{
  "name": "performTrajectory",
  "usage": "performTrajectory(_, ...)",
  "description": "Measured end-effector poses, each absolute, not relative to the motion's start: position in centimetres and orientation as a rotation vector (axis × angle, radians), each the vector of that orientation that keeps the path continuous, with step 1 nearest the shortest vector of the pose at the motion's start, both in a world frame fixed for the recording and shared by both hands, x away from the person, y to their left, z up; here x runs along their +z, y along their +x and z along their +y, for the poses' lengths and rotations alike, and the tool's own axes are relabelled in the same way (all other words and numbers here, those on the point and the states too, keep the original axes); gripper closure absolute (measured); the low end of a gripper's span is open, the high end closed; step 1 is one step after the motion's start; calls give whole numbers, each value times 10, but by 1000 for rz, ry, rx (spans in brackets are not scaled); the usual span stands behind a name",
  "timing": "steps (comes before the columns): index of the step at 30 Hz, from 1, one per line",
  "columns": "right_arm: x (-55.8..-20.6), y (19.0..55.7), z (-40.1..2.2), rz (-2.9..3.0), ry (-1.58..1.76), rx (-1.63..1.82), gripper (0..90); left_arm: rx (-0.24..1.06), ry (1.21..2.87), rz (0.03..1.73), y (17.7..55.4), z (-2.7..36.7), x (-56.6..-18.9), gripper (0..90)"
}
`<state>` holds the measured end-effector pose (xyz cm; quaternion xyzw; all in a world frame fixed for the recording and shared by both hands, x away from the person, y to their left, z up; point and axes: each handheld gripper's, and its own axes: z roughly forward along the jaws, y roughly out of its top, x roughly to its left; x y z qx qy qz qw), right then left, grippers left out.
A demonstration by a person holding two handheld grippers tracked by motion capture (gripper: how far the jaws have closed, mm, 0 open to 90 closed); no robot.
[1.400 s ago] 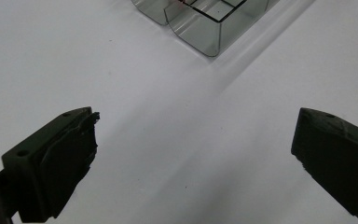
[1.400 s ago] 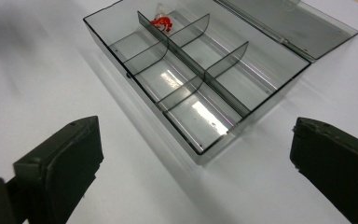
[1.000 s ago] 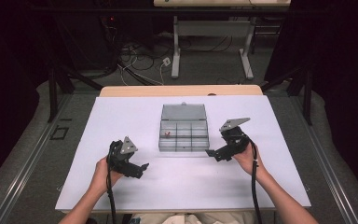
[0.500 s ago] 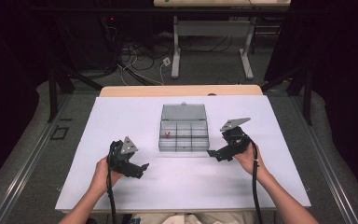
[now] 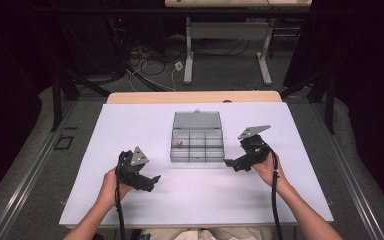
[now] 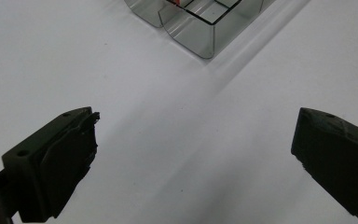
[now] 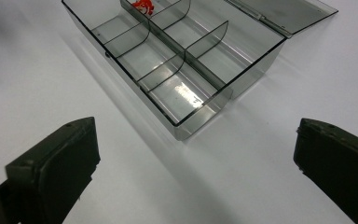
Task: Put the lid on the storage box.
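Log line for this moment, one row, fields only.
left gripper: open, empty, over table | right gripper: open, empty, beside box | box: lid open, small red item in one compartment

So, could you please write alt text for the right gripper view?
A clear grey compartment box with its lid open lies on a white table, seen past the two wide-apart black jaws of the right hand-held gripper. A small red object sits in a far compartment; the nearer compartments look empty.

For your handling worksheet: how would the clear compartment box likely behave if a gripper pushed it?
The compartment box looks like thin, rigid plastic, so probably light and stiff. Its flat base on the smooth white table suggests sliding, not tipping. The open lid might swing.
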<state>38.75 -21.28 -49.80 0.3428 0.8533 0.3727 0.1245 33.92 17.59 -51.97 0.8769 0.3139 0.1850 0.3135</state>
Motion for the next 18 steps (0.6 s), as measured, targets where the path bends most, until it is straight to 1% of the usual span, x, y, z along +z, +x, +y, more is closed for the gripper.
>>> performTrajectory(5,-499,390,-215,2488,1006,1080,0,480,2302,824,339,173,-516,0)
performTrajectory(8,-499,391,-216,2496,1008,1062,0,493,2320,826,340,170,-513,1)
performTrajectory(13,-500,393,-218,2487,1016,1061,0,518,2292,846,344,164,-508,1)
performTrajectory(18,-501,395,-219,2478,1017,1064,0,476,2276,862,355,152,-506,0)
